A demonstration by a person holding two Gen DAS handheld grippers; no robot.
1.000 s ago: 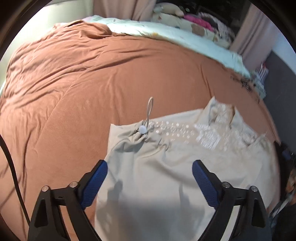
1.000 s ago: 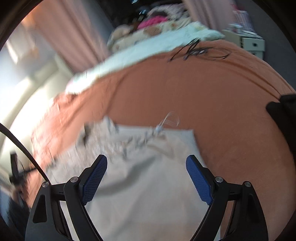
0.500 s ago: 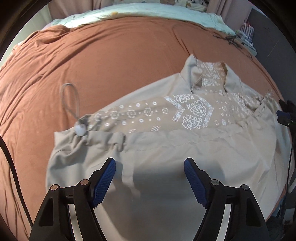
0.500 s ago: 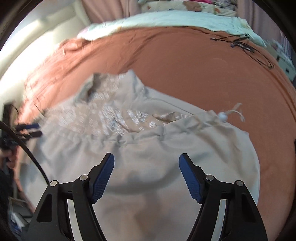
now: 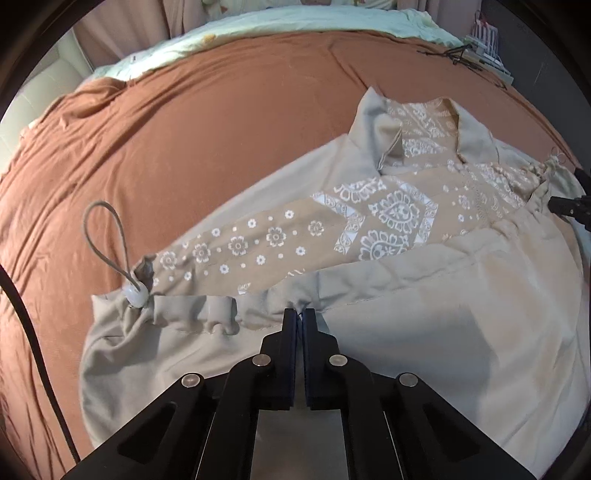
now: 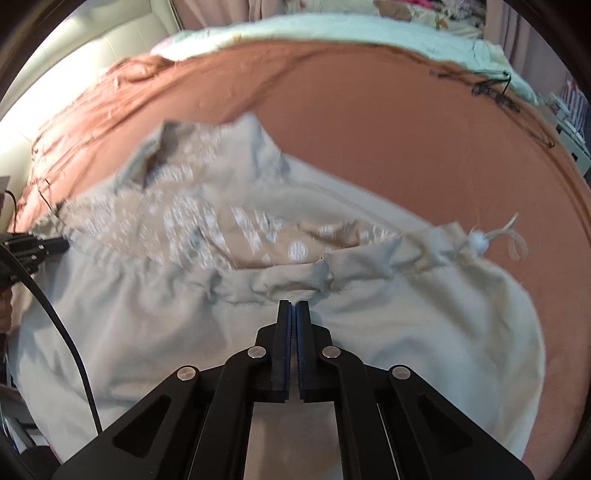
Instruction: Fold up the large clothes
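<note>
A large beige jacket (image 5: pixel 424 332) lies spread on the bed, its hem turned back so the paisley-printed lining (image 5: pixel 395 214) shows below the collar (image 5: pixel 380 125). My left gripper (image 5: pixel 300 314) is shut, pinching the gathered drawstring hem to the right of the white toggle and cord loop (image 5: pixel 135 295). In the right wrist view my right gripper (image 6: pixel 293 306) is shut on the same hem of the jacket (image 6: pixel 406 350), left of the other toggle (image 6: pixel 478 240). Each gripper shows at the edge of the other's view, the right one (image 5: pixel 570 210) and the left one (image 6: pixel 33 245).
A rust-brown bedspread (image 5: pixel 184 129) covers the bed around the jacket. A pale green blanket (image 5: pixel 295 18) lies along the far edge, with curtains behind. A tangle of black cable (image 5: pixel 454 55) sits at the far right corner. My own black cord (image 5: pixel 33 332) hangs at the left.
Both grippers came down onto the jacket's gathered hem and went from wide open to shut on it. The jacket now fills more of each view.
</note>
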